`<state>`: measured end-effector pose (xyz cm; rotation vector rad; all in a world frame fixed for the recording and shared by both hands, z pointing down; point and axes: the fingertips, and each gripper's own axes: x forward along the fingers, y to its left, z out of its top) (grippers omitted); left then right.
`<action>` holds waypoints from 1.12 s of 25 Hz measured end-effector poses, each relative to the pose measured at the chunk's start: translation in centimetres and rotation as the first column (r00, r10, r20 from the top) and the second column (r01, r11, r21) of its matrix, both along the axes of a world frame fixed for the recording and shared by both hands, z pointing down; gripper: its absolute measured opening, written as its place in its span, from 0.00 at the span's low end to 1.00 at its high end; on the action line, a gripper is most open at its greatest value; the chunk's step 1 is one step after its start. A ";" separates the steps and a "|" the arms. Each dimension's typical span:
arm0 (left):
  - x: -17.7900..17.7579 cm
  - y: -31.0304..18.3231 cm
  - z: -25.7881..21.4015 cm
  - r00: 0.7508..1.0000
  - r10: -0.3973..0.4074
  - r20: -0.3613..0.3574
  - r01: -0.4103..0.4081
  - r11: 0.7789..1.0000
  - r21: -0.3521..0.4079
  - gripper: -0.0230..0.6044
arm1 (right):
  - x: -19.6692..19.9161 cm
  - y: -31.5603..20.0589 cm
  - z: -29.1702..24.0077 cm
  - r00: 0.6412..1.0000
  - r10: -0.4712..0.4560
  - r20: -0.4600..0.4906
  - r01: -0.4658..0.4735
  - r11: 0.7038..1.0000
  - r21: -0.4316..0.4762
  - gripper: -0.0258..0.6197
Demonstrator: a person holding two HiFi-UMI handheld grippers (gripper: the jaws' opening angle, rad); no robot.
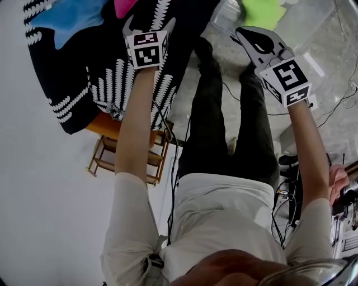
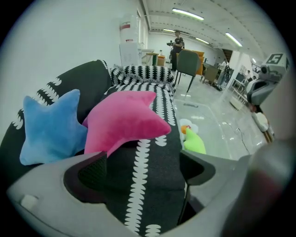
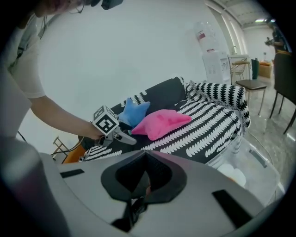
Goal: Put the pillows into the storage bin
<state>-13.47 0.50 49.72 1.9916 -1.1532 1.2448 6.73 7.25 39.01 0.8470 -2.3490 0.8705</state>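
A pink star pillow (image 2: 125, 120) and a blue star pillow (image 2: 51, 127) lie on a black sofa with white patterning (image 2: 148, 185). My left gripper (image 2: 141, 166) is open just above the sofa seat, short of the pink pillow, with nothing between its jaws. In the head view it (image 1: 149, 23) is near the pink pillow (image 1: 124, 5) and the blue pillow (image 1: 70, 19). A green pillow (image 1: 263, 11) lies in the clear storage bin (image 1: 224, 22) beside the sofa. My right gripper (image 1: 246, 39) hovers near the bin, shut and empty (image 3: 145, 155).
An orange wooden stool (image 1: 128, 156) stands by the sofa's end, below my left arm. Cables (image 1: 335, 106) trail over the glossy floor at the right. In the left gripper view, a green chair (image 2: 187, 62) and a person (image 2: 177, 41) are far behind the sofa.
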 end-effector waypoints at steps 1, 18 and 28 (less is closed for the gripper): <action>-0.8 -0.8 0.3 1.000 0.002 0.007 -0.002 1.000 0.002 0.78 | -0.7 -0.5 0.3 1.000 0.001 0.001 -0.001 1.000 -0.006 0.04; -12.7 -7.9 8.0 0.986 0.065 0.151 -0.065 0.998 -0.006 0.78 | -11.3 -3.9 5.2 1.000 0.000 0.021 0.001 0.999 -0.036 0.04; -10.1 -10.7 9.7 0.988 0.090 0.126 -0.088 0.996 -0.023 0.45 | -9.7 -4.7 5.9 0.999 0.046 0.026 -0.044 0.997 -0.067 0.04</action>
